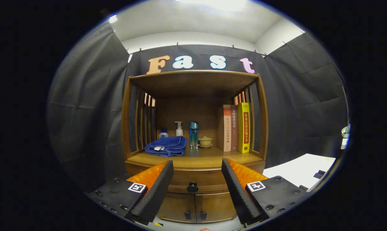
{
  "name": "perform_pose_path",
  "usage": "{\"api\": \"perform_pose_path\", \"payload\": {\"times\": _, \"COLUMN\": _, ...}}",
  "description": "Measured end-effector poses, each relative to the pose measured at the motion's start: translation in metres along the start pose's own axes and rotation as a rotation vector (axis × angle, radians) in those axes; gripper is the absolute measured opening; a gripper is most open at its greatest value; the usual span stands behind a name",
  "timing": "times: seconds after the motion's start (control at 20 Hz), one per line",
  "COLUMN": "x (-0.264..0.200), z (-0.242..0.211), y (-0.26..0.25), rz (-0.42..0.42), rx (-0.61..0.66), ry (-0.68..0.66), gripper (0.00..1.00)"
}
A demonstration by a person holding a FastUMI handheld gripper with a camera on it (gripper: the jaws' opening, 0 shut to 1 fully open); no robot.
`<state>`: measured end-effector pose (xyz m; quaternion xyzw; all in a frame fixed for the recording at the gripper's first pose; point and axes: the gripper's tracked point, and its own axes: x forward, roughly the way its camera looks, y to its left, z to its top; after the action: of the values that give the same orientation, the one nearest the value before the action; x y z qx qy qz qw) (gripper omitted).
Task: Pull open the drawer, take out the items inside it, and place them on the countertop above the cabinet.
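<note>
A wooden cabinet stands ahead with a closed drawer (180,178) under its countertop (212,157). The drawer's round dark knob (192,186) sits between my two fingers, still some way beyond them. My gripper (196,192) is open and holds nothing. What lies inside the drawer is hidden. On the countertop rest a folded blue towel (166,146), a white pump bottle (179,128), a blue tumbler (193,134), a small lidded cup (205,141) and three upright books (234,127).
Two small doors (195,207) with dark handles sit below the drawer. Slatted wooden sides and a top shelf (193,74) enclose the countertop. A white surface (301,170) lies to the right of the cabinet. Black cloth walls surround the booth.
</note>
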<state>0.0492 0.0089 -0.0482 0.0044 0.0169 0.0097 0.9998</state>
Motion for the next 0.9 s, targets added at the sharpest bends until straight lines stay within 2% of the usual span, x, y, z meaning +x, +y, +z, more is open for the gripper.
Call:
{"api": "perform_pose_path", "payload": {"times": 0.1, "x": 0.012, "z": -0.020, "y": 0.015, "rz": 0.016, "rx": 0.006, "ry": 0.010, "gripper": 0.98}}
{"api": "perform_pose_path", "payload": {"times": 0.25, "x": 0.043, "z": -0.079, "y": 0.037, "rz": 0.072, "rx": -0.027, "ry": 0.066, "gripper": 0.98}}
{"api": "perform_pose_path", "payload": {"times": 0.55, "x": 0.107, "z": -0.204, "y": 0.032, "rz": 0.055, "rx": -0.022, "ry": 0.192, "gripper": 0.99}}
{"api": "perform_pose_path", "payload": {"times": 0.7, "x": 0.117, "z": -0.240, "y": 0.022, "rz": 0.043, "rx": -0.036, "ry": 0.241, "gripper": 0.89}}
{"api": "perform_pose_path", "payload": {"times": 0.8, "x": 0.122, "z": -0.248, "y": 0.011, "rz": 0.004, "rx": -0.067, "ry": 0.247, "gripper": 0.83}}
{"api": "perform_pose_path", "payload": {"times": 0.85, "x": 0.118, "z": -0.249, "y": 0.014, "rz": 0.015, "rx": -0.047, "ry": 0.247, "gripper": 0.80}}
{"api": "perform_pose_path", "payload": {"times": 0.9, "x": 0.116, "z": -0.250, "y": 0.016, "rz": 0.013, "rx": -0.051, "ry": 0.258, "gripper": 0.72}}
